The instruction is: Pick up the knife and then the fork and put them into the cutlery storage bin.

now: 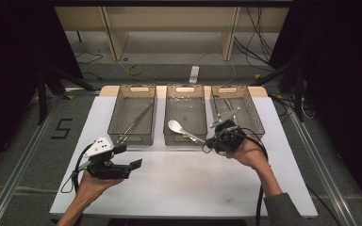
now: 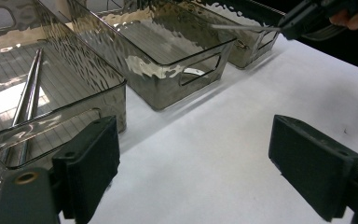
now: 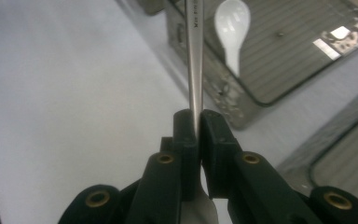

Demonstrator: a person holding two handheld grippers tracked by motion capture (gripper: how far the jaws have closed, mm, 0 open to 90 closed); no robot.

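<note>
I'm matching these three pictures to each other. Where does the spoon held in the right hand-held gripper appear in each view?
High view: the spoon lies just right of centre, its bowl over the middle bin's front edge.
Left gripper view: top right, a thin handle reaching left from the right hand-held gripper.
Right gripper view: centre, the handle rises from the shut jaws.
Shared landmark: the middle bin.
</note>
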